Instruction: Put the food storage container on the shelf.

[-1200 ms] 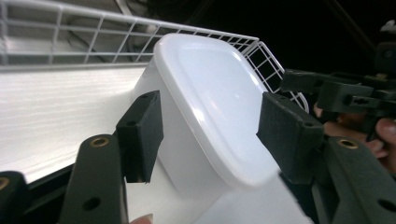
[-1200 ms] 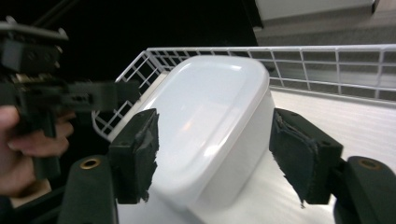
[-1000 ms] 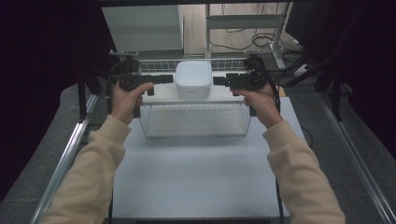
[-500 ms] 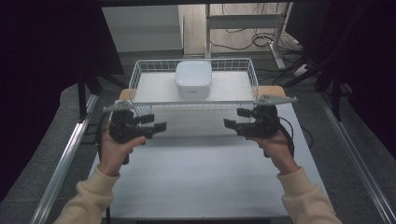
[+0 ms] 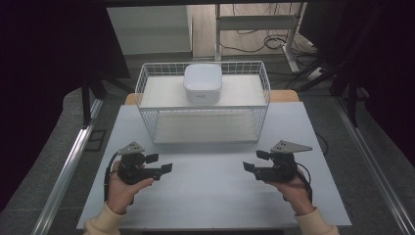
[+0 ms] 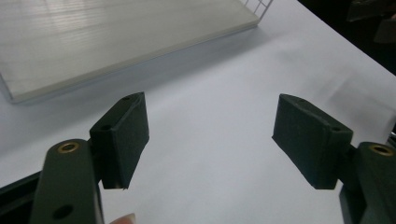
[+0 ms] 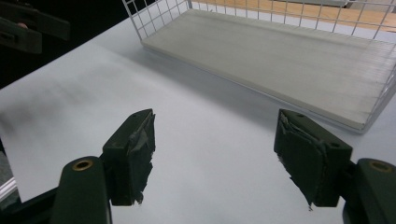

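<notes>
White box (image 5: 202, 82) sits on top of the wire rack (image 5: 147, 105), far ahead and between both hands. Left gripper (image 5: 165, 169) and right gripper (image 5: 247, 167) are equally near, fingers wide open, holding nothing.

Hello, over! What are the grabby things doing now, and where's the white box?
Left hand-held gripper open, empty, low over table. Right hand-held gripper open, empty, opposite it. White box on wire rack, untouched. Nothing between.
</notes>
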A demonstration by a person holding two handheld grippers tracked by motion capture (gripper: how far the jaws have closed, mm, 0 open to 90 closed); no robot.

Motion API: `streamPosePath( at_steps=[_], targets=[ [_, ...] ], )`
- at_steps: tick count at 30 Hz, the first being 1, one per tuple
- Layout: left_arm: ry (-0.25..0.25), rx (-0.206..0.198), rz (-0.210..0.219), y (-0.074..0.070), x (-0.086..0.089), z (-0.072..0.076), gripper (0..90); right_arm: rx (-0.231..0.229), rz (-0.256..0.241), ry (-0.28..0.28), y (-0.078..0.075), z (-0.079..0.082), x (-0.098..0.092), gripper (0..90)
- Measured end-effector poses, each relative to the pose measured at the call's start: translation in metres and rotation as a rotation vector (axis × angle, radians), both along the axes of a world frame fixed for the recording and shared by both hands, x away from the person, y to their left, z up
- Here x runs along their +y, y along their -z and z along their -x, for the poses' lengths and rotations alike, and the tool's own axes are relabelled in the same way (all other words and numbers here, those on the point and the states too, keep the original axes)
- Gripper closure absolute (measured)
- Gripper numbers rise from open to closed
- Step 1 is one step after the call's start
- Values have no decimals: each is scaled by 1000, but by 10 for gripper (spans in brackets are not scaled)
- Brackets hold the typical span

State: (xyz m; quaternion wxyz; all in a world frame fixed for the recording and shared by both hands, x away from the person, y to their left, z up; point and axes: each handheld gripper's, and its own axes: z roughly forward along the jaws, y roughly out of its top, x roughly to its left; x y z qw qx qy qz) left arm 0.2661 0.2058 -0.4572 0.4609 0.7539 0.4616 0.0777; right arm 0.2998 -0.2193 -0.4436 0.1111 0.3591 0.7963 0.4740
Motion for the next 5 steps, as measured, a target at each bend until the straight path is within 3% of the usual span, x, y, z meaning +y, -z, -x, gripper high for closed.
streamPosePath(
  at_steps=[5],
  targets=[
    [-1,-4,4,1,0,2,258,-26,22,-3,2,1,3,265]
  ],
)
